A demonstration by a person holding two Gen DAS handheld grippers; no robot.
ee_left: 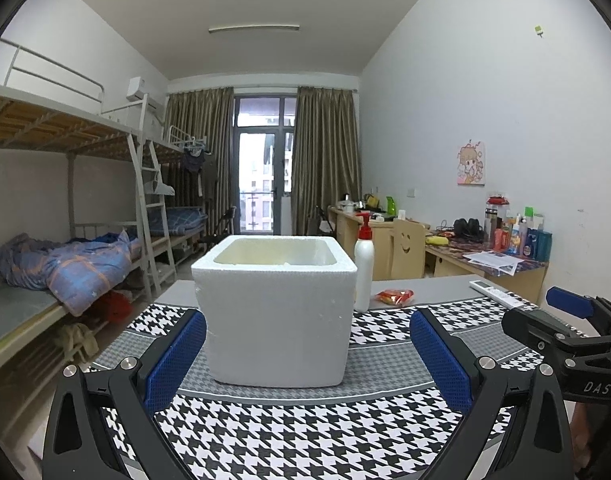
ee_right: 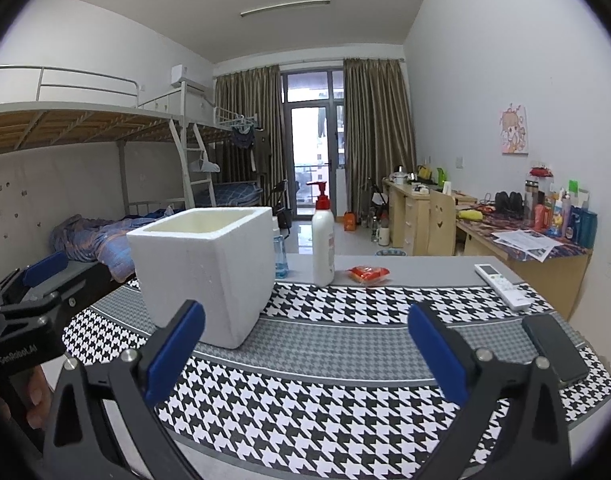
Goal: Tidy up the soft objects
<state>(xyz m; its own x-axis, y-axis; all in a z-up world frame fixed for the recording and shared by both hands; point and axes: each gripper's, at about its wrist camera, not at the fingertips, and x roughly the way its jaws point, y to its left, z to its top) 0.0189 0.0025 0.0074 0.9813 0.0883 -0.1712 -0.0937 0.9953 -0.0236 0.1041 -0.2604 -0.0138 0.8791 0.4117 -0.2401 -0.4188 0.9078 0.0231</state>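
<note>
Foam box and snack packet on the houndstooth cloth

A red snack packet (ee_right: 368, 273) is seen lying near the back of the table, right of a white pump bottle (ee_right: 323, 246); the open white foam box (ee_left: 274, 314) is set on the houndstooth cloth (ee_left: 305, 432). The left gripper (ee_left: 307, 354) and right gripper (ee_right: 305, 350) are both held wide, with nothing gripped.

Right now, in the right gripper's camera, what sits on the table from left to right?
White foam box → lotion bottle → red snack packet → white remote → black phone.
</note>
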